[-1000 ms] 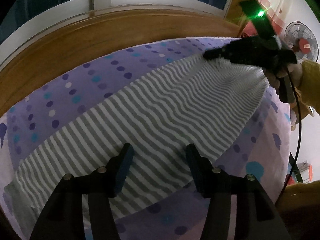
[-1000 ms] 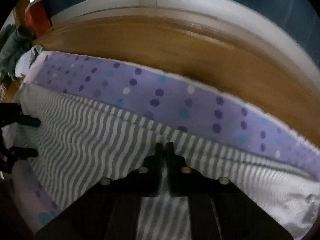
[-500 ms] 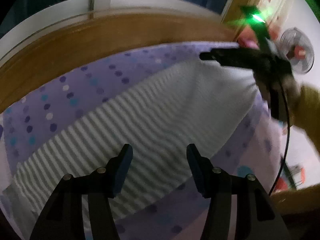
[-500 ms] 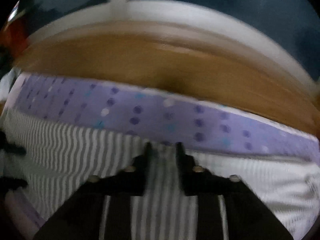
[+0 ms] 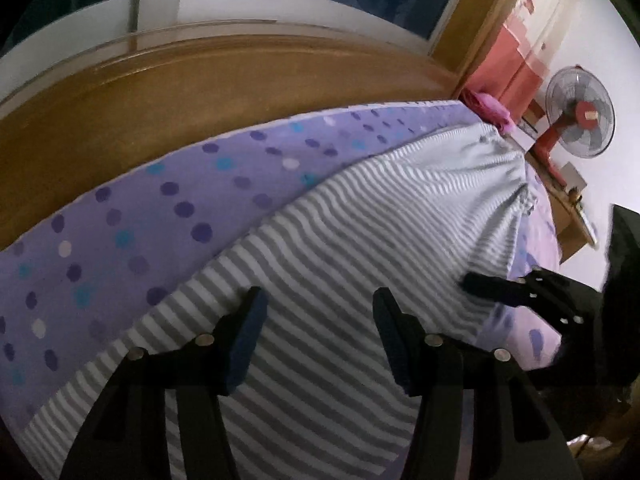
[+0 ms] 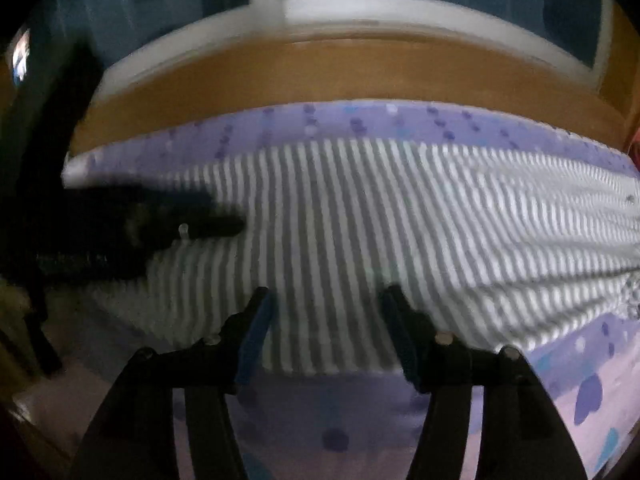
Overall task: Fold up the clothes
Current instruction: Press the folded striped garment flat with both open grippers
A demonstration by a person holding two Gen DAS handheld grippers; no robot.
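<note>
Your left tongs (image 5: 316,308) are standing wide over the striped cloth (image 5: 360,216), gripping nothing. Your right tongs (image 6: 326,308) are opening, their jaws spreading above the cloth's near edge with nothing pinched between them. The cloth is lying flat in a long band across the dotted sheet (image 5: 160,200), with the wooden board (image 5: 200,80) running along the far side.

you see a purple polka-dot bedsheet (image 5: 160,216), a curved wooden headboard (image 5: 200,80), a red standing fan (image 5: 576,120) and a pink cloth (image 5: 490,106).
</note>
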